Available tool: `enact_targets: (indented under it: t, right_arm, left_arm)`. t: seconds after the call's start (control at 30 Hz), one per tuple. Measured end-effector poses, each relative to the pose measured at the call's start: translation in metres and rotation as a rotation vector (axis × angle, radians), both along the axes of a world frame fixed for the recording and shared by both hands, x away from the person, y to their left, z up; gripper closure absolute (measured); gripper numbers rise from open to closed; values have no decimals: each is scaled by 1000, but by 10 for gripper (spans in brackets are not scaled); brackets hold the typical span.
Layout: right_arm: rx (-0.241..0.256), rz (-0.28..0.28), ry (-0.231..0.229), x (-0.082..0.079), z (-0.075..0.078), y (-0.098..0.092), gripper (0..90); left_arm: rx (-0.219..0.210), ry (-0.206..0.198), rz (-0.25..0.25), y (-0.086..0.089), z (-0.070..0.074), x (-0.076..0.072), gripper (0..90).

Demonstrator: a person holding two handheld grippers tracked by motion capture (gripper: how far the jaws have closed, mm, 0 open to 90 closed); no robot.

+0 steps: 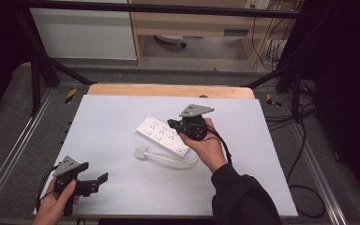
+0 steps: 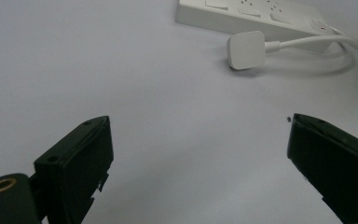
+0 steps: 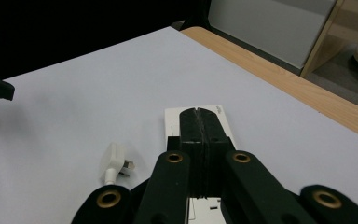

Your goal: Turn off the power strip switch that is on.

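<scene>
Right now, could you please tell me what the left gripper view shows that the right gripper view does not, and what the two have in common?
The left gripper view shows its own tongs spread wide open above bare white table, and the cable looping from the power strip to the plug. The right gripper view shows its tongs closed together over the strip, the table's wooden edge and a white cabinet beyond. Both show the white table, the strip and the plug lying loose beside it.

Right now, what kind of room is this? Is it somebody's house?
Probably not a house; it looks like a lab or workshop. A black metal frame surrounds the white table, loose cables trail over the grey floor, and a person holds the left gripper near a power strip.
</scene>
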State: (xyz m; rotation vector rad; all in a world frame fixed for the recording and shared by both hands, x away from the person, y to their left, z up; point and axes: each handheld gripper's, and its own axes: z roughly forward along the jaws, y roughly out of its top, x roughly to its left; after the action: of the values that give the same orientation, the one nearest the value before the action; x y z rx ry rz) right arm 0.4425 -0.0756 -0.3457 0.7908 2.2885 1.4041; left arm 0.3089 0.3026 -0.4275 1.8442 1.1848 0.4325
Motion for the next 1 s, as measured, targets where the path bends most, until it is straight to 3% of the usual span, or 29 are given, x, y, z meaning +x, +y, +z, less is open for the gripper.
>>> enact_targets:
  t: [0.53, 1.0]
  right_arm:
    - [-29, 23, 25, 7, -10, 19, 900]
    - [-27, -19, 48, 13, -25, 21, 900]
  left_arm:
    - [8, 2, -5, 0, 0, 0, 71]
    - [2, -3, -6, -1, 0, -1, 72]
